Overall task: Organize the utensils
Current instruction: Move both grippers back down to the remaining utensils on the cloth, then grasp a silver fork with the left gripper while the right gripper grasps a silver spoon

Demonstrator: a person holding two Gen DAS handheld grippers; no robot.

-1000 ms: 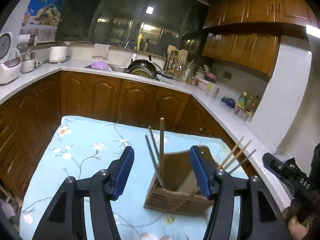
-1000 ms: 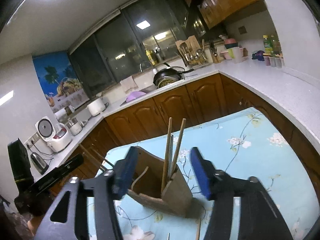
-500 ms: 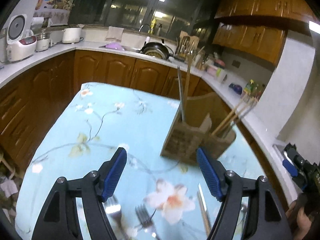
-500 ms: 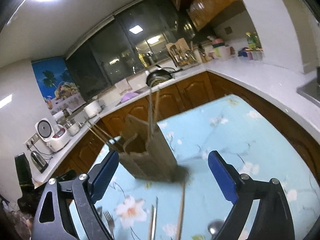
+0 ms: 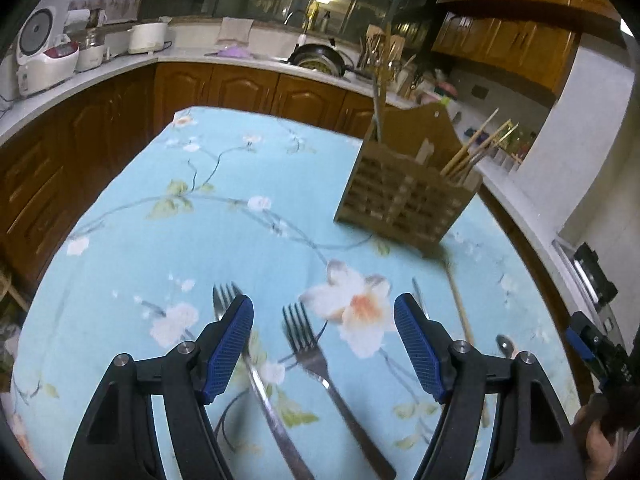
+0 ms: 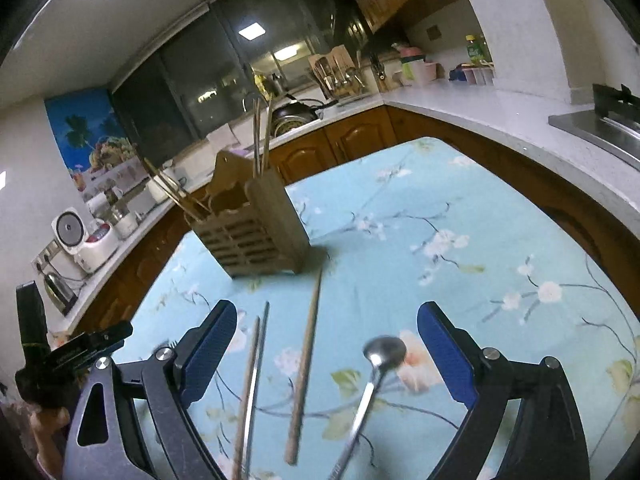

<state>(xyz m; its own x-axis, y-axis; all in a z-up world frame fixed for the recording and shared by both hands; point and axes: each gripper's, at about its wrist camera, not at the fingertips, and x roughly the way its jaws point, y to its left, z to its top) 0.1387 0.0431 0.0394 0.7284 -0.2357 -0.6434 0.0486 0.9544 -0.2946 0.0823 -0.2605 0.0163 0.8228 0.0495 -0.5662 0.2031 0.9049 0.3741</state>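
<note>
Spreading under both grippers, the table (image 5: 120, 216) with its floral cloth carries everything. Ahead of them, to the right of the left gripper (image 5: 324, 344) and up-left of the right gripper (image 6: 326, 350), stands the wooden holder (image 5: 404, 200), with chopsticks already standing in two compartments.

Both tools hang with jaws wide apart and nothing between the pads. Between the left jaws lies one fork (image 5: 320, 364), tines pointing away; a second fork (image 5: 250, 356) runs under its left finger. Between the right jaws lie a spoon (image 6: 370, 384), a wooden chopstick (image 6: 306, 360) and a thinner pair (image 6: 252, 384) toward its left finger.

The risks, as I judge them: all this cutlery lies flat on soft cloth, so closing pads may pinch fabric or skate off a thin metal handle. The forks sit close together, so the left tool could nudge the wrong one. The spoon and chopstick are near neighbours too; a wide grab might catch both or roll the chopstick away.
</note>
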